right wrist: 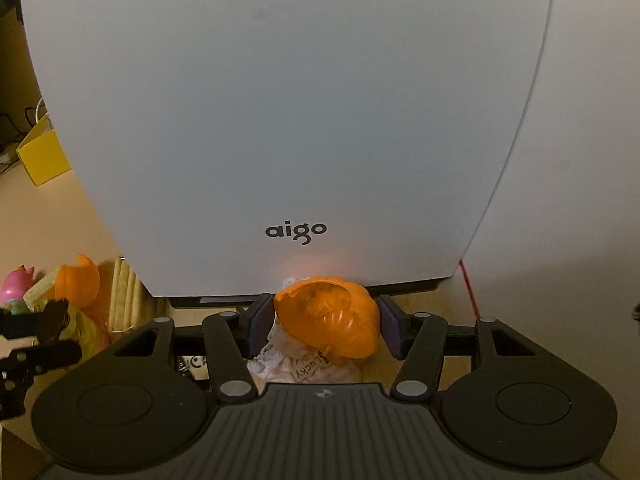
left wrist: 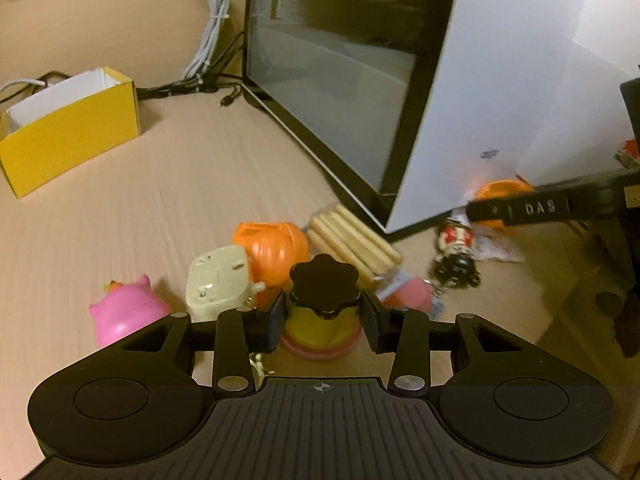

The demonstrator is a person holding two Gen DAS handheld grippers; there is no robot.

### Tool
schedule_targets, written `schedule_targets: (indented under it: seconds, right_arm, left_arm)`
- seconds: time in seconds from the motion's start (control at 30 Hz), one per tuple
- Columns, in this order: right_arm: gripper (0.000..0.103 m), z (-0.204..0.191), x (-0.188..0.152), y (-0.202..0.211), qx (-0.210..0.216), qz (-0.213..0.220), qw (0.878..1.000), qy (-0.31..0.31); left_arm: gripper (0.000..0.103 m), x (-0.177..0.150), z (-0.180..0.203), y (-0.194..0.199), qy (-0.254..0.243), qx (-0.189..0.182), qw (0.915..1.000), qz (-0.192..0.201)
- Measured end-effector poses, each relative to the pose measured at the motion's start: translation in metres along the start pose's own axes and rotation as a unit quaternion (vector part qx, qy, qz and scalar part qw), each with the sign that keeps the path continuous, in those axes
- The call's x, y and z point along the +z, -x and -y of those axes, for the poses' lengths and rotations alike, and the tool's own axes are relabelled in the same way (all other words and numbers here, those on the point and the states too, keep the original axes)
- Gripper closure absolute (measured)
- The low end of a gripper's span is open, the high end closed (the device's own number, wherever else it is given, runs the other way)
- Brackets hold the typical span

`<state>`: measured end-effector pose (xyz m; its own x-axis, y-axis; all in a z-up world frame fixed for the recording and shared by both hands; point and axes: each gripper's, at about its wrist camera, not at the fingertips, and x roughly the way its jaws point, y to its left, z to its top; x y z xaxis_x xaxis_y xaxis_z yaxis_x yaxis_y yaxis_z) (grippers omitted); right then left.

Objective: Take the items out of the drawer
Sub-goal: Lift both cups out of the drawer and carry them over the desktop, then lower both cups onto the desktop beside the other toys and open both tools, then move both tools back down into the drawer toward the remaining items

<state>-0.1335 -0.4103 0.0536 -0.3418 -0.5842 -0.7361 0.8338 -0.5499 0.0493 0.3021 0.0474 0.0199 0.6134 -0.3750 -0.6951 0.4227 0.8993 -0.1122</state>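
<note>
Bare wooden tabletop (left wrist: 120, 216) left, white case (left wrist: 500, 80) edge beside toys.

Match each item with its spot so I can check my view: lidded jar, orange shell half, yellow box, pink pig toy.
Items:
1. lidded jar
2. orange shell half
3. yellow box
4. pink pig toy

Places:
A. far left on the table, top open
B. between the right tongs
C. just left of the cream music box
D. between the left tongs

Pairs: 1-D, 2-B, 3-A, 4-C
</note>
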Motion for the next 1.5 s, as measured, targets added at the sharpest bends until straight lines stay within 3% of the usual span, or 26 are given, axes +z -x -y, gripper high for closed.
schedule_targets:
  seconds: [0.07,0.37,0.43,0.5,0.6,0.93,1.5]
  right_arm:
    - [0.058,-0.001,0.000,-0.009,0.009,-0.016,1.000,0.002]
    - [0.057,-0.010,0.001,-0.022,0.004,-0.026,0.999,0.027]
    - [0.053,-0.009,0.001,-0.020,0.003,-0.028,0.999,0.028]
    - [0.041,-0.008,0.001,-0.018,0.000,-0.031,0.999,0.029]
    - [0.034,-0.007,-0.001,-0.013,-0.001,-0.034,0.999,0.033]
    - [0.030,-0.003,-0.016,-0.006,-0.007,-0.042,0.999,0.028]
    - [0.030,0.012,-0.043,0.006,0.008,0.005,1.000,0.019]
  left_arm:
    - [0.057,0.000,-0.003,-0.003,0.000,0.001,1.0000,0.006]
    - [0.058,0.003,-0.009,0.014,0.013,-0.009,0.9999,0.003]
    - [0.058,0.004,-0.009,0.022,0.014,-0.009,0.9998,0.006]
    - [0.058,0.004,-0.009,0.030,0.016,-0.012,0.9998,0.008]
    - [0.058,0.003,-0.009,0.040,0.016,-0.012,0.9997,0.013]
    - [0.058,-0.020,-0.015,0.051,0.031,0.000,0.9995,-0.010]
    - [0.058,-0.037,-0.018,0.063,0.055,0.024,0.9978,-0.028]
